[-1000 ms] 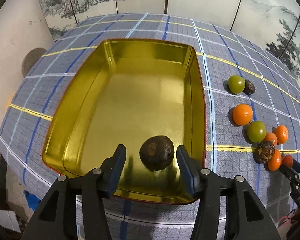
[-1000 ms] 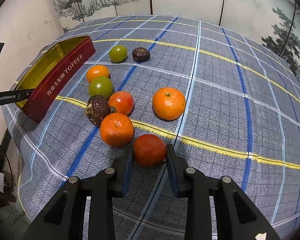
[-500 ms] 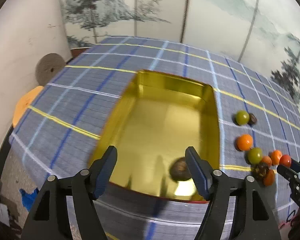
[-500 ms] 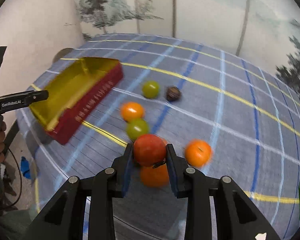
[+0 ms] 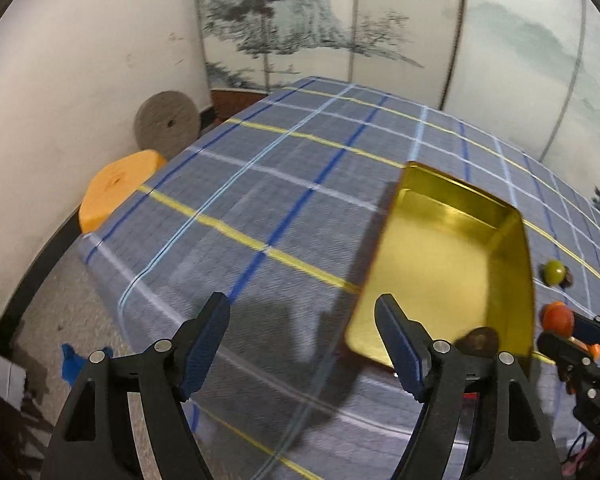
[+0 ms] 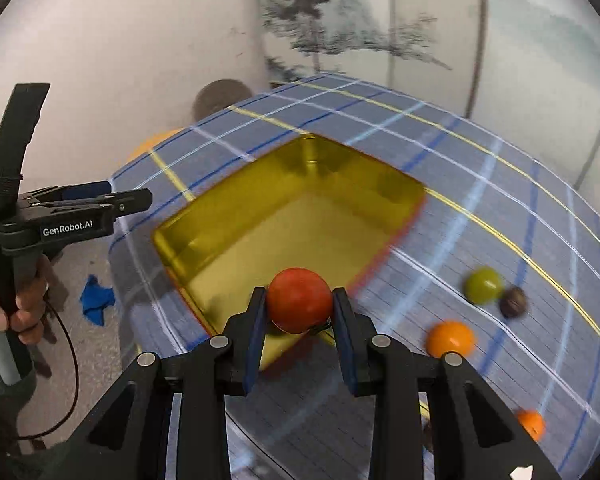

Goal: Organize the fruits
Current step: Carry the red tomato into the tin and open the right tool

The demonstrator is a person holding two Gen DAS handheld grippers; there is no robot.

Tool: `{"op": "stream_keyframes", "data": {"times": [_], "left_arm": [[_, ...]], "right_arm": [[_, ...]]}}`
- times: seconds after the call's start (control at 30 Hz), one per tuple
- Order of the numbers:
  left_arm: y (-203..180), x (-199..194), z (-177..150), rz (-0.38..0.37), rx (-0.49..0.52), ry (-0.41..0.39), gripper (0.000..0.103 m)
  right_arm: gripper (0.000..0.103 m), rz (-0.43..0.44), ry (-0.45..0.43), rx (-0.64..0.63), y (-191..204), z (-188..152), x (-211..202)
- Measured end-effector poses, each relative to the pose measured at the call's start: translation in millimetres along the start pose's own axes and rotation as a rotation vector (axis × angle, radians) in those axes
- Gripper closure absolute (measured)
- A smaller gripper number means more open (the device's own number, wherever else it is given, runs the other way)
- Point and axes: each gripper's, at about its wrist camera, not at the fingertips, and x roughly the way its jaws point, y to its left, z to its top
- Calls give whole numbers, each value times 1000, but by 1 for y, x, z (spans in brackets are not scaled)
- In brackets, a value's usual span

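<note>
We're mid-transfer: right claw [image 6: 300, 306] clamps the red fruit [image 6: 299, 299] just over the gold tin's [image 6: 236, 184] near rim. Left claw [image 5: 302, 334] is opening, nothing between, beside the tin. Next: carry over the tin floor, lower, release.

On my right feed I see a red tomato [image 6: 299, 300] between the blue pads [image 6: 256, 334] of the black right hand-held gripper [image 6: 300, 334]. The tin [image 6: 204, 220] is glossy gold inside with a red outer edge. The bench [image 5: 260, 200] wears a grey-blue cloth checked in dark blue, pale blue, white and yellow lines. Loose on it I see an olive-green fruit [image 6: 483, 285], a dark brown one [image 6: 513, 302] and two orange ones [image 6: 450, 338]. On my left feed the left hand-held gripper [image 5: 302, 342] is black with blue pads; a brown fruit [image 5: 480, 338] sits in the gold tin. Beyond, an orange block [image 5: 116, 188] and a grey disc [image 5: 167, 124] lean by a white wall.
</note>
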Motion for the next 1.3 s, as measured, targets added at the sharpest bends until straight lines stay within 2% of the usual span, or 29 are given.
{"op": "stream_keyframes", "data": {"times": [0.3,0.57,1.07,1.3], "left_arm": [[33,12,-6,56,-52,35,28],[54,20,-9,74,-102,62,28],[46,28,-14,51,-90,93,27],[37,26,-15,42,-68,92,27]], "right_arm": [[74,46,97,-77,36,24,57],[74,37,164,-115,51,31,89],[73,26,201,-120,54,29,105],[68,25,190,-108,52,27,100]]}}
